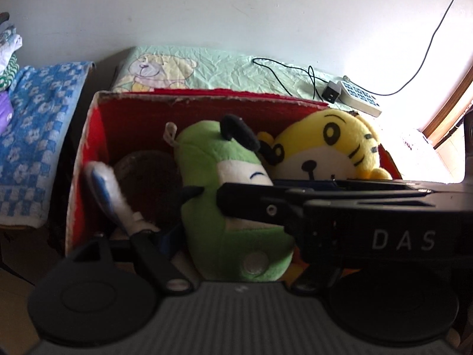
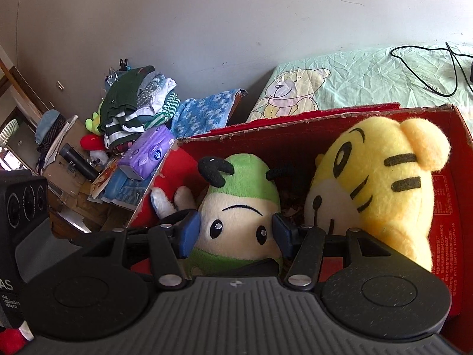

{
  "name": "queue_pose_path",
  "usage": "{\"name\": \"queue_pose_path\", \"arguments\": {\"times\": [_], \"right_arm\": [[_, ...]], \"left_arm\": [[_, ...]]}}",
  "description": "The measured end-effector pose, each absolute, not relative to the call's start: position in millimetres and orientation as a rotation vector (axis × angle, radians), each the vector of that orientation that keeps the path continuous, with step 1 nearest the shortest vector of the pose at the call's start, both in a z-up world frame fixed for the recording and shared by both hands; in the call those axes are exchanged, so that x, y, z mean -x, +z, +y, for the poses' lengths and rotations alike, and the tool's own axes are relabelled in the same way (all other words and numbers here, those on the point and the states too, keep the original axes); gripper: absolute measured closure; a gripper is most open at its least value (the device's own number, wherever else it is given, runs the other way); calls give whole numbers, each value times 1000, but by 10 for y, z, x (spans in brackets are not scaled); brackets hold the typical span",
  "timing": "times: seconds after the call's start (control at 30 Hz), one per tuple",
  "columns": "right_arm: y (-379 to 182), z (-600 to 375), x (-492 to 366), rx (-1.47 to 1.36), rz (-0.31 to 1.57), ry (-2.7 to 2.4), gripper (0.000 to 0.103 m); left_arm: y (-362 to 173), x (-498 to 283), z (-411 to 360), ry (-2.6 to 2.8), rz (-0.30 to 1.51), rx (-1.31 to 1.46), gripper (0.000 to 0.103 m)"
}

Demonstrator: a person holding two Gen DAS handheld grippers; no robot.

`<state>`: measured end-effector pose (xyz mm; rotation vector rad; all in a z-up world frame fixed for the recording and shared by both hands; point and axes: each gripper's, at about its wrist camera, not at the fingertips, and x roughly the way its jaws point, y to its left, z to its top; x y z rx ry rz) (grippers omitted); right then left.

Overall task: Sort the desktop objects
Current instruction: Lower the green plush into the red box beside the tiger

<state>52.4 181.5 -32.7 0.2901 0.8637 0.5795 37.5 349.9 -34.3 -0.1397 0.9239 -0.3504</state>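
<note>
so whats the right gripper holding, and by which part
The right gripper holds the green plush toy by the sides of its face, a blue pad against each cheek, inside the red box.

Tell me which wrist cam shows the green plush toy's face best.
Right wrist: the green plush toy faces the lens, both eyes and brows clear between the right gripper pads, in the red box. Left wrist shows it side-on, partly hidden behind the other gripper.
</note>
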Motion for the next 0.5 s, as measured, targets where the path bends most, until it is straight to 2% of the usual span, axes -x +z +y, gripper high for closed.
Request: {"name": "queue_pose_path", "arguments": {"times": [0.17,0.5], "right_arm": [[-332,1813,-517,-263,880,572,46],[-292,1705,-478,-360,877,572,45]], "left_arm": [[-308,-365,3447,-341,924,93,21],[-281,-294,3450,-348,936,97,20]]}}
